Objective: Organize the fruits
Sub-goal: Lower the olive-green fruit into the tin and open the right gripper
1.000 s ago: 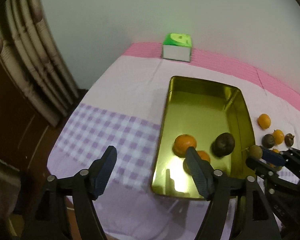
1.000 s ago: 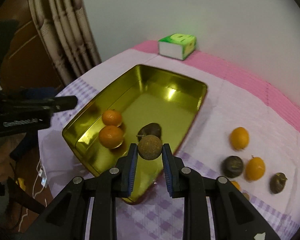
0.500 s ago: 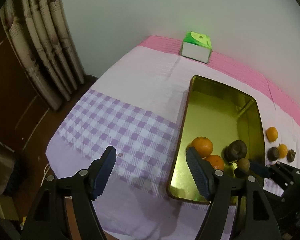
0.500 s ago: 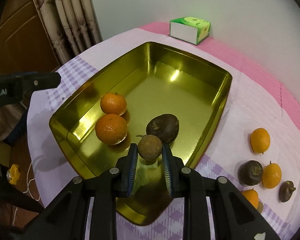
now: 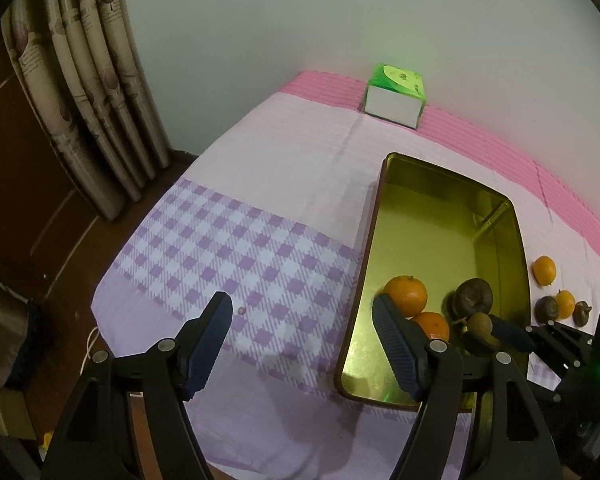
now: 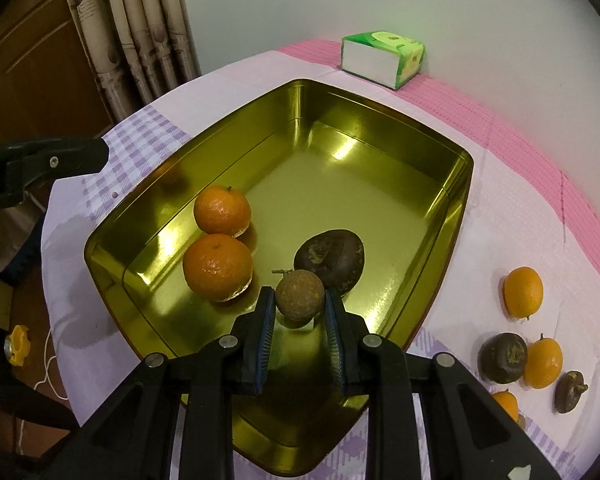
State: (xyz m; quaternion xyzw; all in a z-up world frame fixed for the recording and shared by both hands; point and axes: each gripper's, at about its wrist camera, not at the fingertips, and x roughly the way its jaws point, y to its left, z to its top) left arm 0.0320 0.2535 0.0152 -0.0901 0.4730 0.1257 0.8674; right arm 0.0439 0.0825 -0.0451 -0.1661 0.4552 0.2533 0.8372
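A gold metal tray lies on the cloth-covered table. Inside it sit two oranges and a dark brown fruit. My right gripper is shut on a small round brown fruit, held low over the tray's near end beside the dark fruit. My left gripper stands open over the purple checked cloth to the left of the tray, with nothing between its fingers. Several loose oranges and dark fruits lie on the cloth right of the tray.
A green and white tissue box stands at the far edge by the wall. Curtains and a wooden door hang left of the table. The table's near-left corner drops off to the floor.
The right gripper has sunk with the small brown fruit from above the tray's rim to low inside it. The left gripper has shifted left, off the tray and over the checked cloth.
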